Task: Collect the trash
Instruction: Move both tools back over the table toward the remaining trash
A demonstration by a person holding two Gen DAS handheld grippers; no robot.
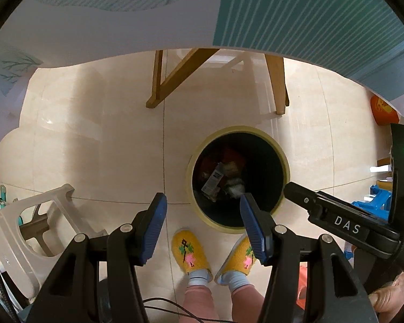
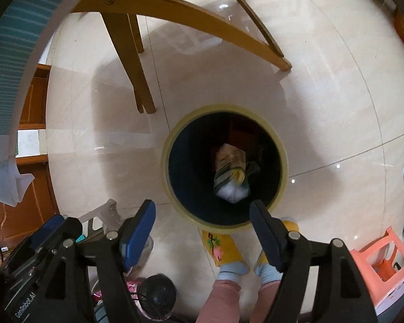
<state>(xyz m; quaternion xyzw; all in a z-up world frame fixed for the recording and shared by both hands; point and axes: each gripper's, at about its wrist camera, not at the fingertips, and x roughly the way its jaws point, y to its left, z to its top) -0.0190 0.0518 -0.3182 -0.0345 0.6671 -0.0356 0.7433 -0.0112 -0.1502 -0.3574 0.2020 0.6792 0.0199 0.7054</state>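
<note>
Lower edge, both views: the person's yellow embroidered slippers (image 1: pixel 191 253) stand on the pale tiled floor (image 1: pixel 99 145), toes just beside the bin. Left wrist view: the left gripper (image 1: pixel 203 210) points down, its blue-padded fingers (image 1: pixel 153 226) apart with nothing between them. The right gripper's black body enters from the lower right. Right wrist view: the right gripper (image 2: pixel 202 215) hangs over the near rim of the bin, its jaws spread wide and empty.

Centre, both views: a round trash bin (image 1: pixel 256 130) with a pale yellow rim and dark interior. Crumpled wrappers and paper trash (image 2: pixel 231 177) lie at its bottom.

Lower left: a white plastic stool (image 1: pixel 16 231). Lower right: an orange stool (image 2: pixel 382 258).

Top: wooden table legs (image 1: pixel 277 80) beyond the bin, and a teal striped tablecloth (image 1: pixel 309 13).
</note>
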